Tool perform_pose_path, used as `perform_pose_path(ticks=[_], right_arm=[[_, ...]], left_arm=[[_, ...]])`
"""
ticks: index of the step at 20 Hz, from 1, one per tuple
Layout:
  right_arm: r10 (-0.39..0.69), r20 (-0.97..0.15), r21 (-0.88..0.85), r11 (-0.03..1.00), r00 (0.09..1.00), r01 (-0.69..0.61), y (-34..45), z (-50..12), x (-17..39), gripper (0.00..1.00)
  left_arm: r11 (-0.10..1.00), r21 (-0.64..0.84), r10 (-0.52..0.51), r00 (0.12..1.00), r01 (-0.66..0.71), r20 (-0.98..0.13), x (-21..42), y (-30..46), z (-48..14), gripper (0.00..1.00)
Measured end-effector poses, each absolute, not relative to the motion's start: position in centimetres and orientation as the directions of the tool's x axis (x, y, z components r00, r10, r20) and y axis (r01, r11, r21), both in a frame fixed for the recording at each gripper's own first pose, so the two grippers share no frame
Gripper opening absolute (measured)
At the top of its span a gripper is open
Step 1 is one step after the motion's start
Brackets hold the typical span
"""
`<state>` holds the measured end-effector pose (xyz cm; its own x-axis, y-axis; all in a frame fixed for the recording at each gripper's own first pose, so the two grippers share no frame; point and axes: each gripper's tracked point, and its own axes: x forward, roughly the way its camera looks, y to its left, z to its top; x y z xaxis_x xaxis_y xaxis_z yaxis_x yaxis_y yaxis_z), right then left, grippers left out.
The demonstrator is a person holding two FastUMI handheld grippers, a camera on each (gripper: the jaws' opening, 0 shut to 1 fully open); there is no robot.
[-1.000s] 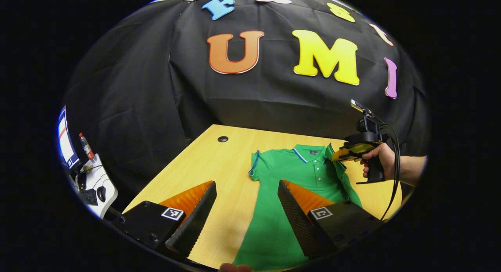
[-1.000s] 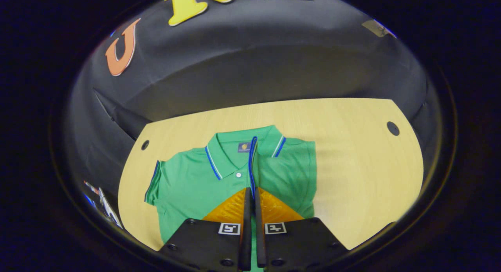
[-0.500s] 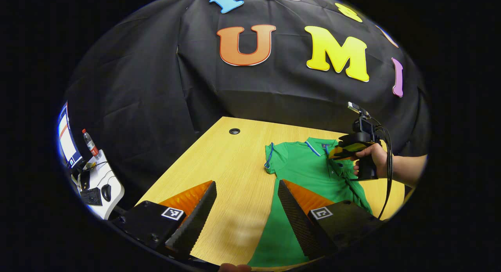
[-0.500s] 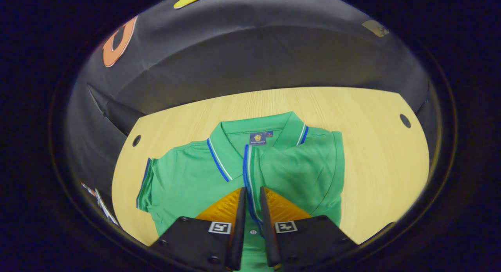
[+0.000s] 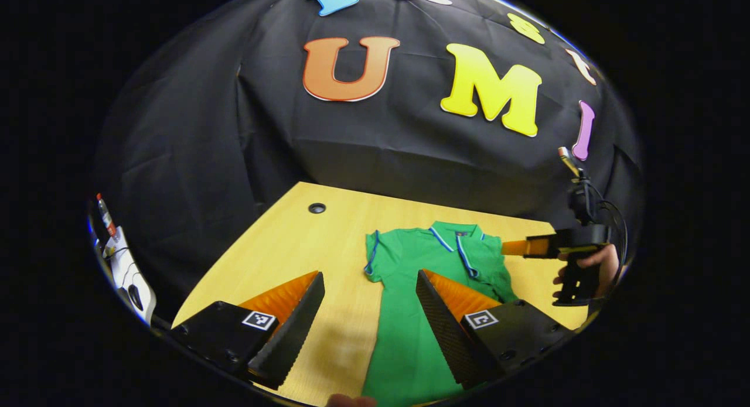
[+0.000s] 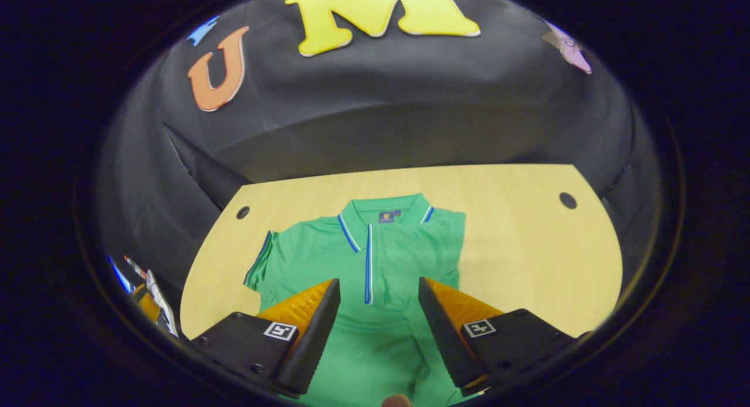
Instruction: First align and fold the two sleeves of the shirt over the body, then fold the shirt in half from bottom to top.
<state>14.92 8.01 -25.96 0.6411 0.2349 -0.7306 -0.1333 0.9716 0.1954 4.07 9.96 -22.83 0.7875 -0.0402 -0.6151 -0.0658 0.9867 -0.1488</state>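
Note:
A green polo shirt (image 6: 316,260) with blue-trimmed collar lies flat on the wooden table (image 6: 527,237), collar toward the wall. One sleeve (image 6: 410,255) is folded over the body, its blue cuff running down the chest. The other sleeve (image 6: 261,269) still lies spread out to the side. My right gripper (image 6: 378,281) hovers open above the shirt's chest, nothing between its fingers. In the left gripper view a hand holds that right gripper (image 5: 507,247) just off the shirt's (image 5: 410,325) folded side. My left gripper (image 5: 369,275) stands open near the spread sleeve (image 5: 375,257).
The table (image 5: 281,249) has a cable hole (image 5: 317,208) at its far corner, and another hole (image 6: 566,200) at the opposite far corner. A side desk (image 5: 126,266) with a bottle (image 5: 105,214) stands beyond the table's edge. Black cloth backs the table.
My right gripper has opened, let go of the sleeve and drawn back off the shirt; the sleeve now lies on the body. The left gripper stays open, shifted slightly.

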Motion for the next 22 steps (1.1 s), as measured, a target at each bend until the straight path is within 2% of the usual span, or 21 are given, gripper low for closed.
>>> perform_pose_path(ticks=[1, 2, 3, 4, 5, 6, 8, 12, 13, 14, 15, 16, 17, 18, 20, 22], right_arm=[[0.233, -0.711, 0.182, 0.972, 0.663, -0.147, 7.0, -24.4, 13.8, 0.82], [0.229, -0.696, 0.169, 0.973, 0.680, -0.155, 5.9, -23.1, 12.5, 0.82], [0.230, -0.687, 0.166, 0.973, 0.689, -0.159, 4.8, -22.1, 11.3, 0.87], [0.237, -0.674, 0.178, 0.971, 0.699, -0.158, 4.1, -20.9, 9.9, 0.83], [0.237, -0.660, 0.186, 0.971, 0.713, -0.150, 3.2, -20.0, 8.9, 0.89], [0.230, -0.654, 0.187, 0.972, 0.721, -0.140, 1.9, -19.4, 7.8, 0.86], [0.220, -0.662, 0.194, 0.974, 0.717, -0.119, -0.3, -18.9, 5.4, 0.89], [0.163, -0.678, 0.186, 0.981, 0.717, -0.047, -5.2, -18.8, 1.7, 0.89], [0.144, -0.680, 0.176, 0.984, 0.719, -0.031, -6.3, -18.8, 0.9, 0.86], [0.126, -0.687, 0.168, 0.986, 0.716, -0.013, -7.3, -18.9, 0.0, 0.90], [0.116, -0.693, 0.167, 0.986, 0.711, 0.002, -8.1, -19.0, -0.9, 0.86], [0.115, -0.703, 0.168, 0.986, 0.702, 0.007, -8.5, -19.3, -1.8, 0.90], [0.112, -0.713, 0.166, 0.986, 0.692, 0.011, -9.0, -19.5, -2.5, 0.86], [0.105, -0.721, 0.159, 0.987, 0.684, 0.016, -9.5, -19.9, -2.9, 0.90], [0.098, -0.736, 0.155, 0.988, 0.669, 0.026, -10.1, -20.4, -3.4, 0.86], [0.112, -0.744, 0.179, 0.983, 0.659, 0.035, -9.9, -20.5, -3.7, 0.87]], left_arm=[[0.984, -0.177, -0.082, 0.781, -0.037, -0.620, 4.9, 9.5, -23.2, 1.00], [0.981, -0.195, -0.114, 0.772, -0.013, -0.626, 5.9, 9.1, -23.4, 1.00], [0.979, -0.205, -0.134, 0.763, 0.002, -0.632, 7.2, 9.0, -23.9, 1.00], [0.975, -0.224, -0.161, 0.746, 0.016, -0.646, 8.3, 8.8, -24.6, 1.00], [0.967, -0.252, -0.195, 0.727, 0.032, -0.658, 9.2, 8.6, -25.4, 1.00], [0.960, -0.278, -0.222, 0.708, 0.037, -0.670, 10.1, 8.3, -26.5, 0.99], [0.949, -0.315, -0.250, 0.657, 0.020, -0.712, 12.0, 8.3, -29.4, 0.99], [0.953, -0.302, -0.255, 0.547, 0.005, -0.798, 14.4, 8.6, -35.2, 0.99], [0.958, -0.288, -0.247, 0.524, 0.004, -0.815, 15.0, 9.0, -36.4, 0.99], [0.963, -0.268, -0.227, 0.510, -0.006, -0.830, 15.6, 9.6, -37.8, 0.99], [0.966, -0.258, -0.218, 0.498, -0.013, -0.840, 16.2, 10.1, -38.8, 0.99], [0.964, -0.265, -0.227, 0.483, -0.012, -0.846, 16.6, 10.2, -39.4, 0.99], [0.963, -0.269, -0.234, 0.471, -0.008, -0.850, 17.0, 10.2, -40.3, 0.99], [0.963, -0.271, -0.241, 0.459, 0.001, -0.855, 17.4, 10.2, -41.0, 0.99], [0.965, -0.262, -0.243, 0.431, 0.016, -0.869, 18.0, 10.0, -42.5, 0.99], [0.971, -0.236, -0.230, 0.418, 0.039, -0.879, 18.6, 9.9, -43.3, 0.99]])
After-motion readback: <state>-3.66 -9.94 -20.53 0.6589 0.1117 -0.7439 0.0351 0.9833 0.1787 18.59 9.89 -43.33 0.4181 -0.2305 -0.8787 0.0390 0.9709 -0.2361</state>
